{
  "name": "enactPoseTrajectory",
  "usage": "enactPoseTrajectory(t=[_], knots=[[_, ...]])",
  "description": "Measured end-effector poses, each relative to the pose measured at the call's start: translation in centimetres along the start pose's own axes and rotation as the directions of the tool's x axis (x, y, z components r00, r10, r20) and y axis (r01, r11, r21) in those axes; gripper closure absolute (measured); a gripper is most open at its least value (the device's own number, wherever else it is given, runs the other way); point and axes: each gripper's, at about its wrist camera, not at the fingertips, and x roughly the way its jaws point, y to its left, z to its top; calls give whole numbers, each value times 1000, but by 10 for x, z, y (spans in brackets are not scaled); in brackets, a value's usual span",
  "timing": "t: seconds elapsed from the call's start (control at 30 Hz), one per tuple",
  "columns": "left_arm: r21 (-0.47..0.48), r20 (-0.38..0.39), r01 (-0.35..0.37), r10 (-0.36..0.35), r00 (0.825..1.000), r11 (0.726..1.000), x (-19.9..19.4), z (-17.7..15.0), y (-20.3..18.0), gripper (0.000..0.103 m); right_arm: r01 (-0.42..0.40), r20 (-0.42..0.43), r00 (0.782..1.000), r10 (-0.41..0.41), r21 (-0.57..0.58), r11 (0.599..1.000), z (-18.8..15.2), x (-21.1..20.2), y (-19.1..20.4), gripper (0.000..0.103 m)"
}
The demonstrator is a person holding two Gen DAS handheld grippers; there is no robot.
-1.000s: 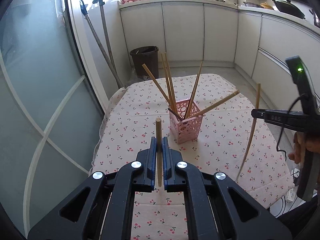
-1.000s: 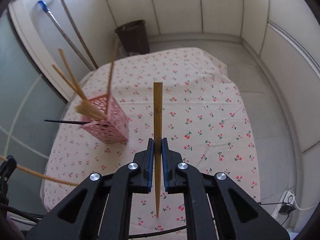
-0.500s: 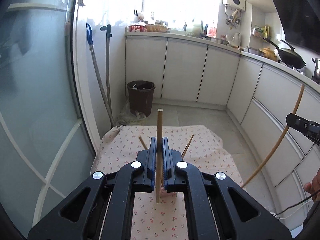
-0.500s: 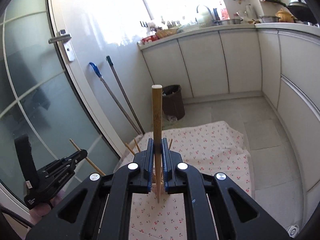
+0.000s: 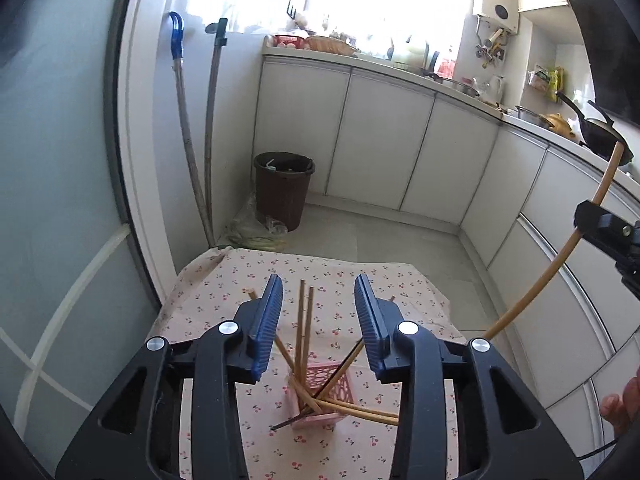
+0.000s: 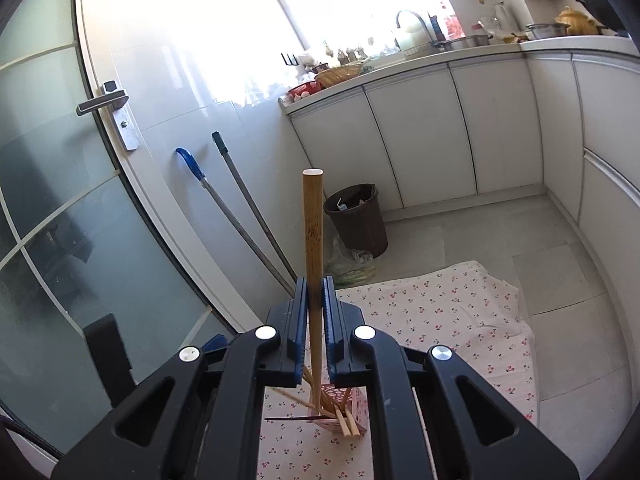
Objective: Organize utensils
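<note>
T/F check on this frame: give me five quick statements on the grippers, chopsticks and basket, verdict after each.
1. The right gripper clamps a wooden chopstick. True.
2. The left gripper clamps a chopstick. False: its fingers stand apart with nothing between the pads, having just been opening.
3. The pink perforated plastic basket holds several wooden chopsticks. True.
4. The basket stands on the bare floor. False: it stands on the cherry-print cloth.
5. The brown waste bin is on the cloth. False: it sits on the floor by the white cabinets.
</note>
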Motion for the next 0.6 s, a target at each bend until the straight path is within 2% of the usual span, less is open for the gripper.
enactPoseTrajectory(t=[0.17, 0.33, 0.43, 0.47, 0.57, 0.6], knots=[[-65, 62, -5, 9, 998, 998, -35, 11, 21, 57, 27, -1, 1000, -27, 0, 1000, -12, 28, 3, 95], [-63, 66, -20, 24, 998, 998, -41, 13, 26, 56, 79, 0, 997, -79, -34, 996, -27, 52, 10, 95], [-62, 59, -33, 37, 998, 998, -37, 11, 28, 55, 57, -12, 998, -57, -17, 998, -41, 73, 9, 93], [-63, 63, -45, 49, 997, 997, -36, 9, 30, 54, 45, -21, 999, -46, -12, 999, -46, 79, 7, 90], [-49, 106, -123, 128, 986, 991, -38, 1, 32, 54, 11, -47, 999, -11, 4, 1000, -65, 92, 6, 52], [-44, 127, -153, 157, 979, 987, -41, -3, 31, 53, 28, -48, 998, -28, 5, 1000, -68, 92, 7, 52]])
